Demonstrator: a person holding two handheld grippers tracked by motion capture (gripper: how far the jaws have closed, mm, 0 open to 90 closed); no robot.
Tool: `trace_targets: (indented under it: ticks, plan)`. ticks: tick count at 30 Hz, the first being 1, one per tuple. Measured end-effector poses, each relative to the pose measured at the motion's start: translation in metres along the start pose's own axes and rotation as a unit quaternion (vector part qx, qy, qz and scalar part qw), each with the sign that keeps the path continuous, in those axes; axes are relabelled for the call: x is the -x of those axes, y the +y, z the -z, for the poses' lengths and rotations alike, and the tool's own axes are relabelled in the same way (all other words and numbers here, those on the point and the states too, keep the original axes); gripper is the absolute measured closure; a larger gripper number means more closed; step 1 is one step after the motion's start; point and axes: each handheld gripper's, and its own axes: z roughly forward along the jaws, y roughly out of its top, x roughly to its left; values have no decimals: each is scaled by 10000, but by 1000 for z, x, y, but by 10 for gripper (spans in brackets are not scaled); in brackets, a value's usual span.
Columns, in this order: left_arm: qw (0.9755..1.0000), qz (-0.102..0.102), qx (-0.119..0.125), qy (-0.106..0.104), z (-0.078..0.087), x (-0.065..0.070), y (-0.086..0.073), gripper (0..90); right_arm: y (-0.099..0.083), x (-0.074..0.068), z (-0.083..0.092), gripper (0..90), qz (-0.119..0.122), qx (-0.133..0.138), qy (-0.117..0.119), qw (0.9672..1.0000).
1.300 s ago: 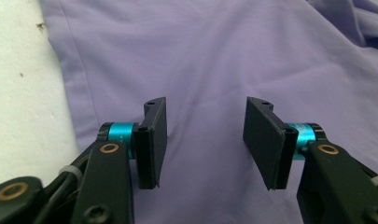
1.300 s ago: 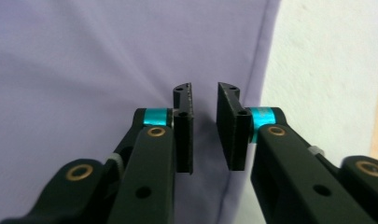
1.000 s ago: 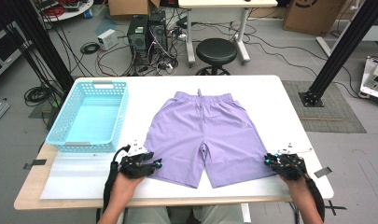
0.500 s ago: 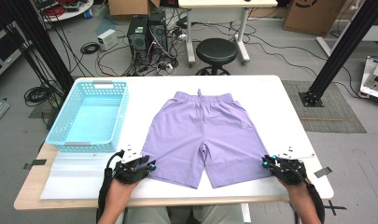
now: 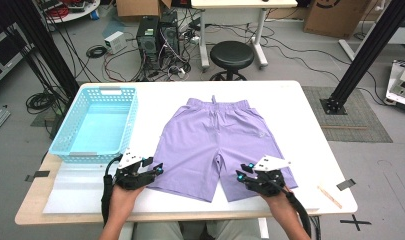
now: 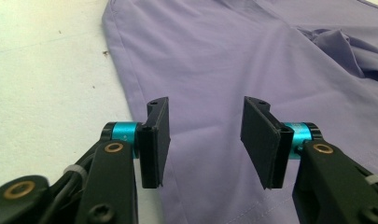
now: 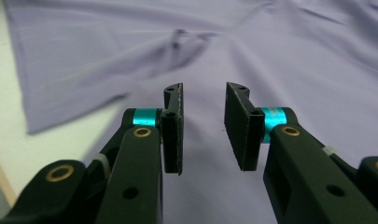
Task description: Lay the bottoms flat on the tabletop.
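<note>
Lavender shorts (image 5: 217, 140) lie flat on the white table (image 5: 300, 115), waistband at the far side. My left gripper (image 5: 159, 170) sits at the outer edge of the shorts' left leg, near the hem. In the left gripper view its jaws (image 6: 205, 109) have just been opening and stand apart above the fabric (image 6: 224, 56), gripping nothing. My right gripper (image 5: 241, 177) is at the hem of the right leg. Its jaws (image 7: 203, 91) have also just been opening and hover over the cloth (image 7: 252, 42), which shows a small pucker; nothing is pinched.
A light blue plastic basket (image 5: 97, 125) stands on the table's left side. A thin wooden stick (image 5: 330, 195) and a piece of tape (image 5: 345, 184) lie at the front right corner. A black stool (image 5: 231, 54) and computer cases (image 5: 157, 30) stand beyond the far edge.
My right gripper has slid left from beyond the shorts' right edge onto the right leg's hem. Both pairs of jaws stand wider. The left hand has barely moved.
</note>
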Motion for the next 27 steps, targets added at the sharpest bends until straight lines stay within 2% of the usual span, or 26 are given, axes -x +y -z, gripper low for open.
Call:
trace_targets:
  ticks: [2,5,6,8,10,12,15,21,22,24,27]
  plan:
    - [10000,-1,-28,9,0,-1,-1,498,5,-9,-11,699,36,-98,177,9998]
    - [10000,16,-35,28,1,-2,-1,498,9,-18,-22,723,108,-187,318,9993]
    - [10000,9,-45,20,1,-3,-1,498,11,-22,-26,741,154,-257,326,9990]
    - [10000,23,-40,18,1,-3,-2,498,11,-27,-34,795,355,-534,132,9979]
    - [10000,-6,-53,7,3,-3,-2,499,8,-29,-38,847,410,-716,153,9965]
    - [10000,4,-45,-13,3,-3,-3,499,6,-31,-37,885,407,-672,141,9968]
    - [10000,-9,-40,-40,4,-2,-4,498,5,-33,-33,898,423,-763,130,9961]
    - [10000,4,16,-64,5,-3,-5,497,3,-32,-22,900,340,-955,298,9944]
    - [10000,4,17,-77,5,-3,-4,495,3,-31,-21,900,291,-899,339,9949]
    - [9999,34,49,-92,5,-3,-4,490,6,-29,-20,812,182,-691,359,9968]
    - [9999,16,54,-117,5,-3,-3,486,15,-30,-22,786,120,-426,433,9981]
